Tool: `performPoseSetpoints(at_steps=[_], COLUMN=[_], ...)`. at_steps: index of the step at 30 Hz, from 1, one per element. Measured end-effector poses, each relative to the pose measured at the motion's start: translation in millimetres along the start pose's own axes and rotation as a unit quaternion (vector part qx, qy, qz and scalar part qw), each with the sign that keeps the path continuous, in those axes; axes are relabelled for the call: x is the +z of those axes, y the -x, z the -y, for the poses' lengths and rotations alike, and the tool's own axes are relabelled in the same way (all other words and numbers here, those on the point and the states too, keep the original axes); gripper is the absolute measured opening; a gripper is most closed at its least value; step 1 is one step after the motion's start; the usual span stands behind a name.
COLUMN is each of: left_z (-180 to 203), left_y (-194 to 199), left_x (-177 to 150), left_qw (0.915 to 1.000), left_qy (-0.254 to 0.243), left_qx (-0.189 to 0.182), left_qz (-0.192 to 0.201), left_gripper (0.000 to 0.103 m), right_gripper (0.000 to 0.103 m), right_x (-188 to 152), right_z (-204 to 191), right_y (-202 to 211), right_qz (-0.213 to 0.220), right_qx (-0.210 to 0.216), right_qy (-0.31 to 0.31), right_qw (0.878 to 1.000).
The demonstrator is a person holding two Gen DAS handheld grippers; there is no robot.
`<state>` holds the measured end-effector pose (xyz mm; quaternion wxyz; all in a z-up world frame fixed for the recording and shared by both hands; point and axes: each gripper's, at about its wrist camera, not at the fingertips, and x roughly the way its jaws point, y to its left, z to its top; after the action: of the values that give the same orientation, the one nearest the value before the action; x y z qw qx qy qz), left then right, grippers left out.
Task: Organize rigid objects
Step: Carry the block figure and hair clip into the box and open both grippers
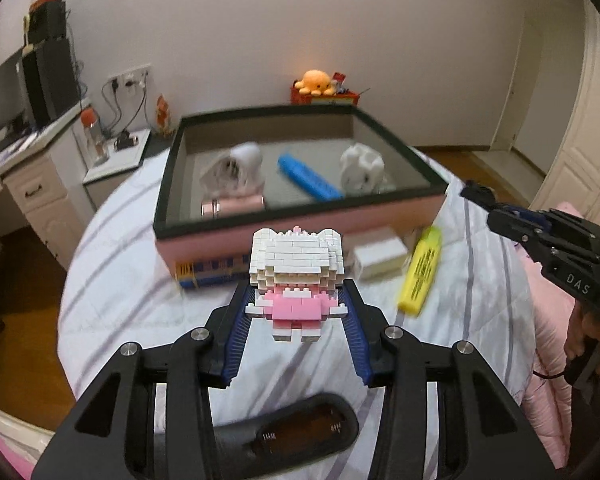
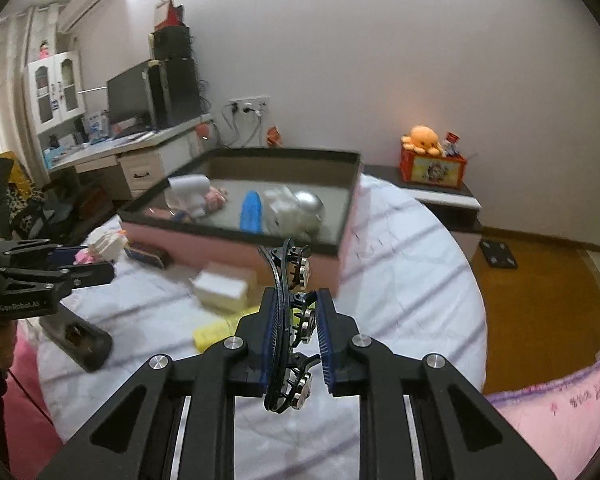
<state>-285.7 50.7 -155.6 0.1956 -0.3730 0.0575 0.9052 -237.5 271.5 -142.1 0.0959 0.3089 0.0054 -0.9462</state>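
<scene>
The brick figure (image 1: 295, 280) — white blocks on top, pink below — sits clamped between the blue pads of your left claw (image 1: 297, 300), lifted clear of the striped white bedsheet (image 1: 111, 280). Your right claw (image 2: 297, 312) is closed on a black headband (image 2: 289, 320) studded with silver discs, which stands on edge between the pads and curves up past the fingertips.

Ahead of both claws lies the pink box (image 1: 300, 236) with a dark rim, resting on the bed. Inside it you can see a white hair dryer (image 1: 235, 168) at the left, a blue bar-shaped thing (image 1: 308, 178) lying aslant in the middle, a white figurine (image 1: 362, 168) to the right, and a pink tube-like thing (image 1: 235, 204) near the front wall — all blurred.

On the sheet just outside the box's front wall lie a yellow highlighter (image 1: 420, 272), a small white box (image 1: 380, 256) beside it, and a blue-and-yellow flat thing (image 1: 207, 274) touching the box's base. A black remote (image 1: 300, 432) with its battery bay open lies under your left claw. Farther back, a red box (image 1: 324, 98) carries an orange plush octopus (image 1: 316, 82).
</scene>
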Motion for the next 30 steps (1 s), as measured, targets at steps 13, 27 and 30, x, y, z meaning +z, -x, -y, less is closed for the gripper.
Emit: performPoseSetpoints(at_steps=[13, 27, 30], left_z=[-10, -36, -43], left_y=[-36, -136, -149], left_x=[95, 148, 148], left_qw=[0.9994, 0.9970, 0.9961], left_qy=[-0.025, -0.031, -0.027], left_qx=[-0.024, 0.002, 0.011], left_qz=[0.003, -0.071, -0.084], left_gripper=[0.044, 0.044, 0.044], right_gripper=[0.019, 0.019, 0.019], right_x=[82, 137, 139], right_z=[-16, -19, -21], right_y=[-48, -164, -180], right_qz=[-0.007, -0.087, -0.099], right_qx=[0.031, 0.048, 0.053], right_qy=[0.056, 0.088, 0.088], right_qw=[0.998, 0.991, 0.990])
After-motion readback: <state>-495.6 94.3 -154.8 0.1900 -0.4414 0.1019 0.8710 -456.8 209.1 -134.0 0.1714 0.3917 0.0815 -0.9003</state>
